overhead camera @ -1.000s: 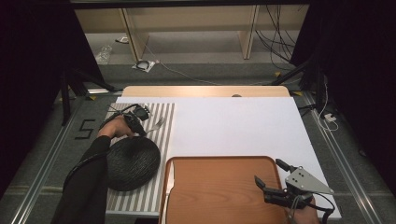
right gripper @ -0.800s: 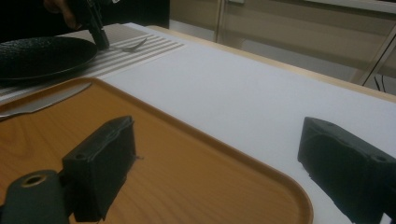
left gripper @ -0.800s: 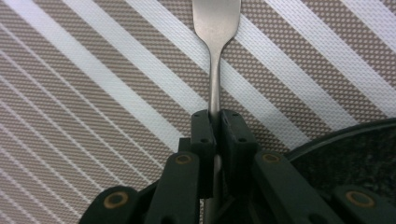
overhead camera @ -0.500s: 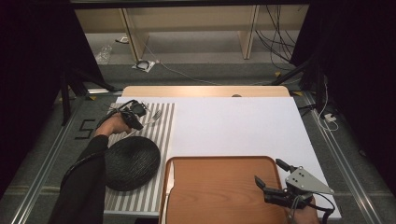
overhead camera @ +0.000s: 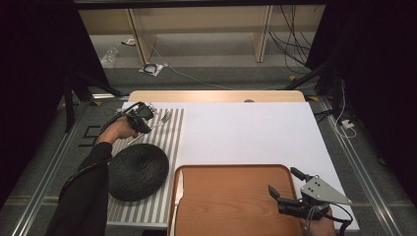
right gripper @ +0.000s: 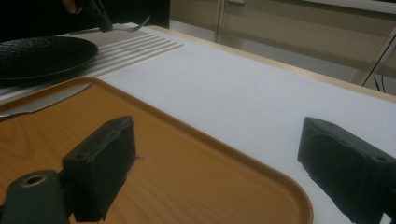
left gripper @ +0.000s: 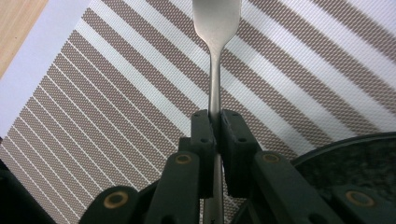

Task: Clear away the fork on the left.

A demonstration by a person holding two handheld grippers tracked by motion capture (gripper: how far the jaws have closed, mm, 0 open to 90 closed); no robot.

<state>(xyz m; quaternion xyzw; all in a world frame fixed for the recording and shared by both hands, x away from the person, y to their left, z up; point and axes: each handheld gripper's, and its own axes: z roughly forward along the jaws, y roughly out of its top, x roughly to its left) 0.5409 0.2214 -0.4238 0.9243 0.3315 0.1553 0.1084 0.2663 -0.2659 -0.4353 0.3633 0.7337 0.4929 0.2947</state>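
1. Fork (left gripper: 216, 28): being held by its thin handle in L gripper (overhead camera: 139, 117), jaws pinching tight on the metal; head pointing away over striped placemat (overhead camera: 169, 142), at mat's far end. Whether it is touching the mat, can't tell.
2. Black plate (overhead camera: 135, 169): sitting on the mat, just near side of L gripper; rim showing at lower right in left gripper view.
3. Wooden tray (overhead camera: 231, 201): lying at table's near edge, beside the mat; a knife (right gripper: 42, 103) is resting at its left edge.
4. R gripper (overhead camera: 291, 191): hanging over tray's right corner, jaws standing wide, holding nothing.
5. Step, as judged: looks like a place setting w/ fork being positioned by the plate.
6. Next move, as judged: calling for fork laid flat on mat beside plate, then jaws easing off w/o dragging it; knife probably following.
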